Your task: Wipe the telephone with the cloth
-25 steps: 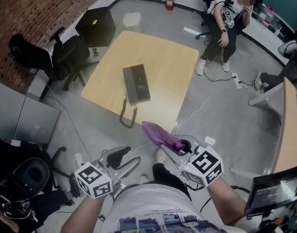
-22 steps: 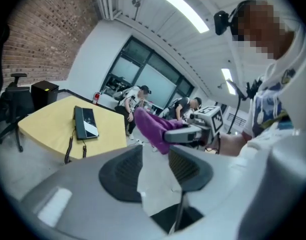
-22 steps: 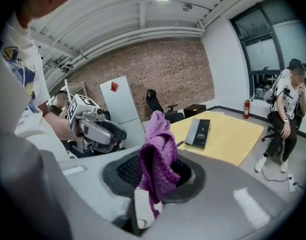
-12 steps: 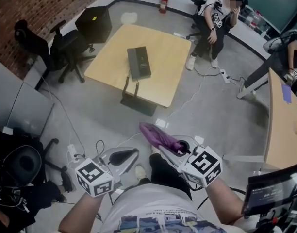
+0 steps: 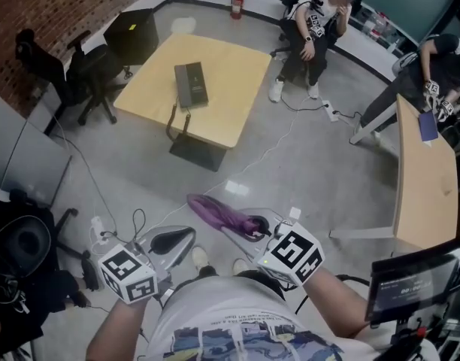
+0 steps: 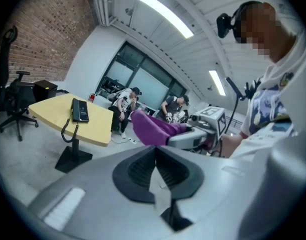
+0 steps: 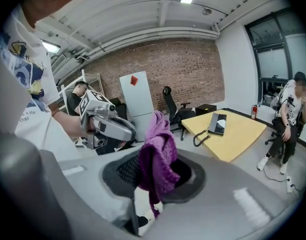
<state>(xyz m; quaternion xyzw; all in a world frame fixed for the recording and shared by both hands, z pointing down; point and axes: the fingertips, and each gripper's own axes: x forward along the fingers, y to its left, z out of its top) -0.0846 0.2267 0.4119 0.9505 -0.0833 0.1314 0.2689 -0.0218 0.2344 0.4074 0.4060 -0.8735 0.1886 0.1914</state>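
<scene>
A dark telephone (image 5: 191,83) lies on a yellow table (image 5: 230,74) far ahead, its coiled cord (image 5: 171,119) hanging over the near edge. The phone (image 6: 80,110) also shows in the left gripper view and the phone (image 7: 218,124) in the right gripper view. My right gripper (image 5: 241,228) is shut on a purple cloth (image 5: 216,212), which sticks out forward; the cloth (image 7: 157,156) fills its jaws. My left gripper (image 5: 172,241) is shut with nothing in it, held low beside the right one. Both are well short of the table.
Black office chairs (image 5: 86,74) and a black box (image 5: 132,32) stand left of the table. A seated person (image 5: 309,21) is beyond it, another person (image 5: 433,66) by a second yellow table (image 5: 422,171) at right. Cables (image 5: 267,153) run across the grey floor.
The left gripper's jaws have closed from wide open to shut. The view has pulled back and shifted, so the table and telephone now sit farther away and to the left.
</scene>
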